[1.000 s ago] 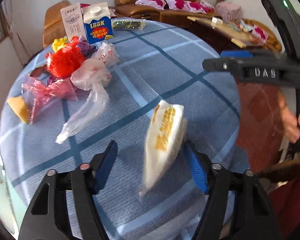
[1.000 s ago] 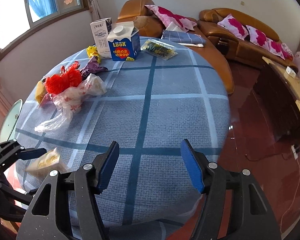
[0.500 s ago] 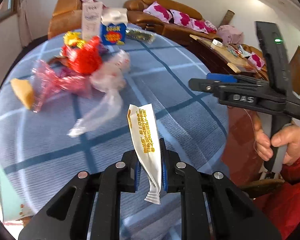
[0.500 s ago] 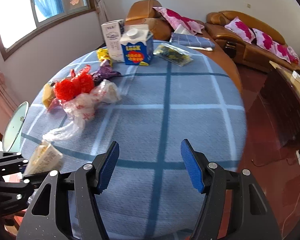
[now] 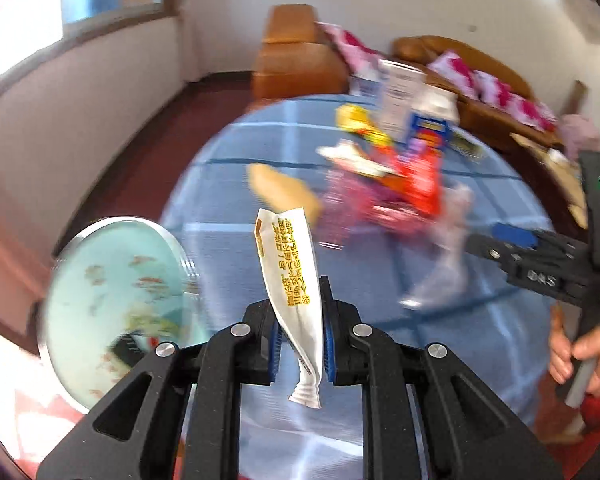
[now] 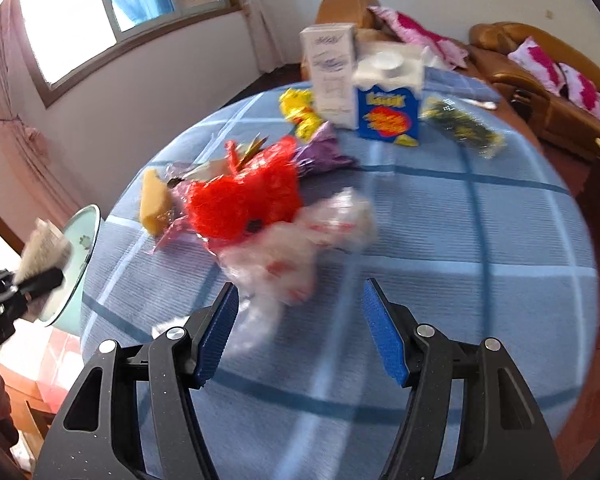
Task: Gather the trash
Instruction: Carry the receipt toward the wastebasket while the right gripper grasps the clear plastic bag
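Note:
My left gripper (image 5: 300,336) is shut on a white snack wrapper with yellow print (image 5: 290,276), held upright above the table's near edge, beside a pale green basin (image 5: 112,296). The wrapper also shows in the right wrist view (image 6: 44,250), over the basin's rim (image 6: 80,264). My right gripper (image 6: 298,328) is open and empty, above the blue checked tablecloth (image 6: 480,248), just short of a clear plastic bag (image 6: 296,248). A red net bag (image 6: 244,196), a yellow wrapper (image 6: 154,202) and a purple wrapper (image 6: 324,152) lie in a pile behind it.
A blue milk carton (image 6: 388,104) and a white carton (image 6: 332,68) stand at the table's far side, with a yellow wrapper (image 6: 300,114) and a dark packet (image 6: 464,130) beside them. Brown sofas (image 6: 540,64) stand behind. The basin sits left of the table.
My left gripper closed on the white wrapper, lifted it and swung left toward the green basin. My right gripper moved forward toward the plastic bag, still open.

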A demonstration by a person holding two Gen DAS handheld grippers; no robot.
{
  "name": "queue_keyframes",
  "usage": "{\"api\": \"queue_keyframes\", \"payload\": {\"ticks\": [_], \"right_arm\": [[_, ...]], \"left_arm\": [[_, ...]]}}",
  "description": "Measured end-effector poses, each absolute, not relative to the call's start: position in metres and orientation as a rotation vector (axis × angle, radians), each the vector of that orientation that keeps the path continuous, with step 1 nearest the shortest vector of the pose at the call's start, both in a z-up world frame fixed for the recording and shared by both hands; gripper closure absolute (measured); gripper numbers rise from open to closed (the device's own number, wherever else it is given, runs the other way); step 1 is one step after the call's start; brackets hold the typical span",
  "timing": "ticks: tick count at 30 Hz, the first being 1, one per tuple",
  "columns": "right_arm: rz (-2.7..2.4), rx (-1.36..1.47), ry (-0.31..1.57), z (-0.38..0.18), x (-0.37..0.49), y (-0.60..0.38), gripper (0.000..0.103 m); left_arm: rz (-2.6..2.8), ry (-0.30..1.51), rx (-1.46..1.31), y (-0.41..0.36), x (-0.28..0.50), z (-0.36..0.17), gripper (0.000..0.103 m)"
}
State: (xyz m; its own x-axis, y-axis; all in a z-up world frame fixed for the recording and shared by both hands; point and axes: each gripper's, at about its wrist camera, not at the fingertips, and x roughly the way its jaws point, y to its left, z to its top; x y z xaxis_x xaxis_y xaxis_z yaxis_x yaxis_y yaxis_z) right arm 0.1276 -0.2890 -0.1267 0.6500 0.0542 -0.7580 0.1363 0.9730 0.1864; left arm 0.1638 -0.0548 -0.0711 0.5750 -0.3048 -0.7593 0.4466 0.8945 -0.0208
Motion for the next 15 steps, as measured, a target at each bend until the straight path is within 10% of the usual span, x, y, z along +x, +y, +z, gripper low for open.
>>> {"api": "queue_keyframes", "payload": {"ticks": [15], "right_arm": [[-0.082,0.195,0.865,-0.129,0.139,-0.277,0.07]], "left_arm": [[-0.247,0.854,0.178,-0.026,0.193,-0.08,0.087]]}}
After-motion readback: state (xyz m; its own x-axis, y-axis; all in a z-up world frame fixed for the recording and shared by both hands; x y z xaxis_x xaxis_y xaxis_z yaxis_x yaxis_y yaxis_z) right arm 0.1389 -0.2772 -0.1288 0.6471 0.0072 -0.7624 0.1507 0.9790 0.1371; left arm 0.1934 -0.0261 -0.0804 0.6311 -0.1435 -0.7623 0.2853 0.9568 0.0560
